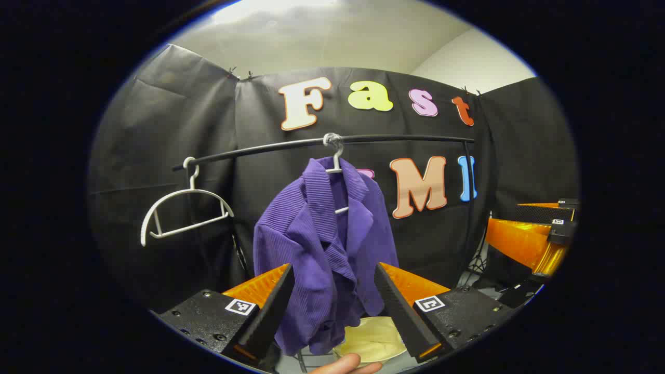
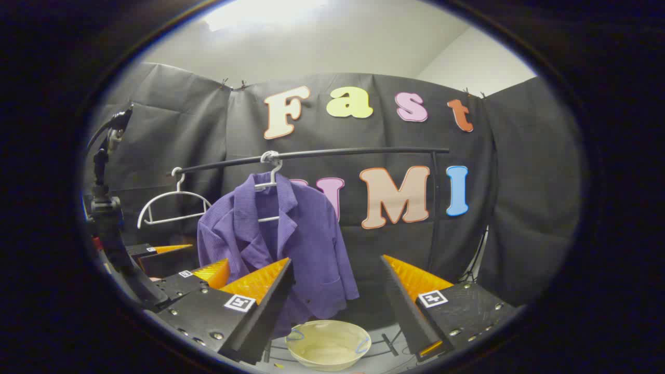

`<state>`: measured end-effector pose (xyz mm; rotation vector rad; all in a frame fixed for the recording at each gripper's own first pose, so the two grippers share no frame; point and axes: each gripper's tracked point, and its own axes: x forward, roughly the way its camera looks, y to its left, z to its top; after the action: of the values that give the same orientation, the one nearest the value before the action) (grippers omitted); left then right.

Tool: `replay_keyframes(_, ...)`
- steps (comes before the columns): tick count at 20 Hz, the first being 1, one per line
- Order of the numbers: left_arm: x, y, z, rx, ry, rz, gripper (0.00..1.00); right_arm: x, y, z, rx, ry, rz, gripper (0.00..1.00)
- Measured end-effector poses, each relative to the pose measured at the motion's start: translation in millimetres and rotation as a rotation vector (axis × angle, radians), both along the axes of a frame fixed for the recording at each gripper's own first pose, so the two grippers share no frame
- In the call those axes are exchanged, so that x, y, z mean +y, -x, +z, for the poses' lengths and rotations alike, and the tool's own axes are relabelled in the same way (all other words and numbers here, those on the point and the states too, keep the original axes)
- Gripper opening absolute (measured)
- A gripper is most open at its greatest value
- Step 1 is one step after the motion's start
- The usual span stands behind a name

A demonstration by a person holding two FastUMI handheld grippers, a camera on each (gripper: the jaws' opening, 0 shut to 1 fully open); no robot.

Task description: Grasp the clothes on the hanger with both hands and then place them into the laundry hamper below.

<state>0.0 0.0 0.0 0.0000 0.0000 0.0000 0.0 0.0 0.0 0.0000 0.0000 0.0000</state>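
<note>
Two hangers hang on the black rail [image 1: 395, 138]: a bare white hanger [image 1: 179, 213] at the left and, near the middle, one carrying the purple jacket [image 1: 322, 244], with the cream laundry hamper [image 2: 327, 343] on the floor below it. The left gripper [image 1: 332, 275] and right gripper [image 2: 335, 270] are both spread wide, short of the jacket and touching nothing.

**Both grippers open, nothing held**

Left gripper [image 1: 332, 306]: jaws wide apart, bottom centre of left gripper view; fingertip of a hand [image 1: 347, 365] at bottom edge. Right gripper [image 2: 337, 306]: jaws wide apart, bottom centre of right gripper view.
</note>
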Motion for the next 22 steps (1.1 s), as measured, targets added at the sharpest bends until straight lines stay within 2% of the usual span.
replay_keyframes(2, -8, -3, 3, -0.003, -0.003, -0.018, 0.95, -9, 5, 2, -0.005, -0.001, -0.021, 1.00)
replay_keyframes(4, -16, -4, 8, -0.023, -0.017, -0.033, 0.95, -16, 8, 5, -0.014, -0.010, -0.035, 1.00)
replay_keyframes(5, -20, -4, 10, -0.032, -0.020, -0.040, 0.99, -20, 9, 5, -0.016, -0.016, -0.043, 1.00)
replay_keyframes(7, -28, -5, 12, -0.044, -0.015, -0.055, 0.95, -28, 13, 8, -0.020, -0.023, -0.057, 0.98)
replay_keyframes(9, -36, -6, 11, -0.042, -0.012, -0.069, 0.99, -34, 15, 7, -0.016, -0.024, -0.068, 1.00)
replay_keyframes(13, -53, -14, -8, -0.044, 0.013, -0.091, 0.99, -43, 16, 5, -0.006, -0.022, -0.089, 0.98)
replay_keyframes(14, -57, -20, -18, -0.042, 0.003, -0.094, 0.92, -43, 14, 2, 0.000, -0.021, -0.090, 0.93)
replay_keyframes(15, -56, -26, -28, -0.039, -0.020, -0.090, 0.95, -43, 12, -2, 0.011, -0.023, -0.090, 0.98)
replay_keyframes(17, -49, -39, -59, 0.033, -0.060, -0.070, 0.99, -39, 2, -10, 0.038, -0.025, -0.080, 1.00)
replay_keyframes(21, -43, -68, -91, 0.104, -0.008, -0.054, 0.96, -23, -41, -26, 0.080, -0.038, -0.041, 0.98)
replay_keyframes(22, -41, -79, -93, 0.107, -0.018, -0.045, 0.99, -19, -55, -32, 0.094, -0.047, -0.035, 0.98)
